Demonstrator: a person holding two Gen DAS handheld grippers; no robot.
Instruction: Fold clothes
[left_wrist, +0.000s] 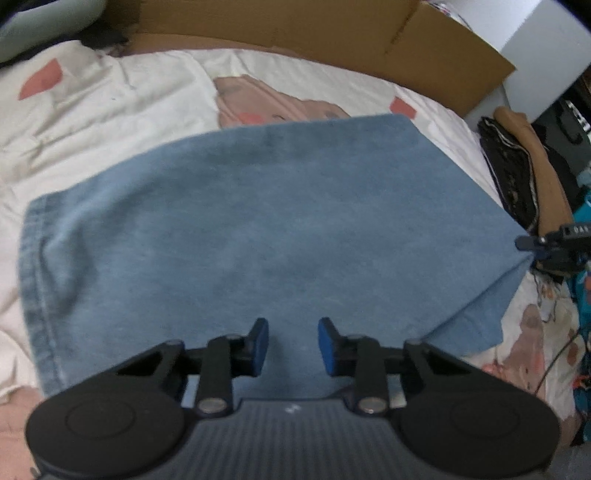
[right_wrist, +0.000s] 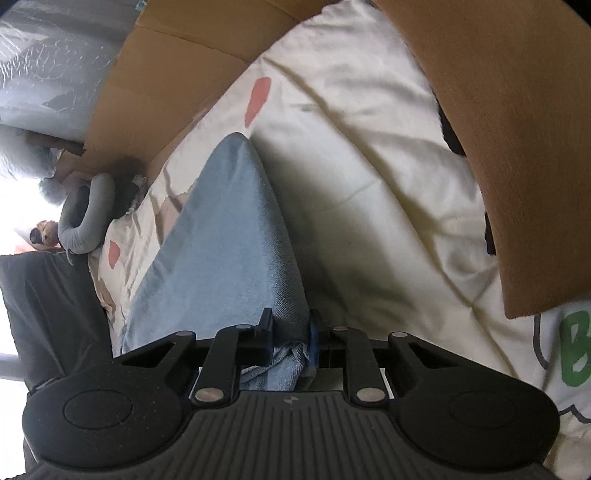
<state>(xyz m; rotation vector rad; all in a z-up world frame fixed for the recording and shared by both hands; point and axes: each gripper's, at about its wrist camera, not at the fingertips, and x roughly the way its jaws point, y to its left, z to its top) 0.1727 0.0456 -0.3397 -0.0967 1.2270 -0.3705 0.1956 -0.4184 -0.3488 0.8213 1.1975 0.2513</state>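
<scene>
Blue denim garment (left_wrist: 266, 221) lies lengthwise L–R; right gripper (right_wrist: 290, 338) pinches its end; left gripper (left_wrist: 293, 345) hovers above w/ fingers apart, gripping nothing.

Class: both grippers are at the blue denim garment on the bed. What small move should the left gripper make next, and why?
Probably lower the left gripper and close it on the denim garment. Its jaws stand apart above the near edge with no cloth between them, while the right gripper already pinches a corner, so a two-point hold seems needed before folding.

A bed (left_wrist: 110, 110) with a cream quilt printed in pink patches fills the room. Flattened brown cardboard (left_wrist: 295, 33) leans along its far side. Bright daylight glares at the left of the right wrist view.
</scene>
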